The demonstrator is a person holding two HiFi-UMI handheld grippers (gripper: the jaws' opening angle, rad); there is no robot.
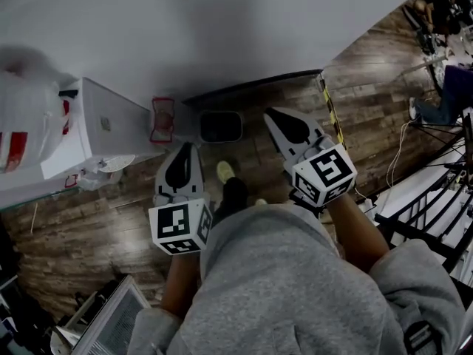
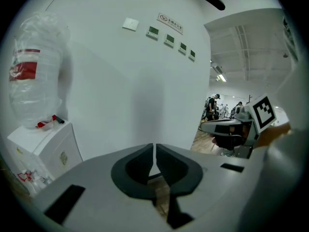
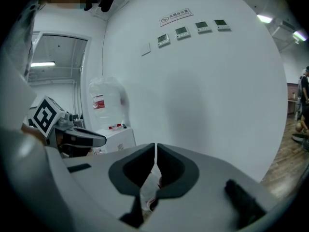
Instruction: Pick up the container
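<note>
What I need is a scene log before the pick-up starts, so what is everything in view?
wall: one, white, ahead.
floor: one, brown wood planks.
water dispenser: one, white, against the wall, left.
water bottle: one, clear with red label, atop the water dispenser.
container: one, dark with pale rim, on the floor at the wall, ahead of both grippers.
red-framed item: one, beside the water dispenser; kind unclear.
hazard tape: one strip, yellow and black, floor at the wall's corner.
wall panels: four, pale, high on the wall.
sweatshirt: one, grey, on the person.
left gripper: one, pale grey, shut, empty.
right gripper: one, pale grey, shut, empty.
</note>
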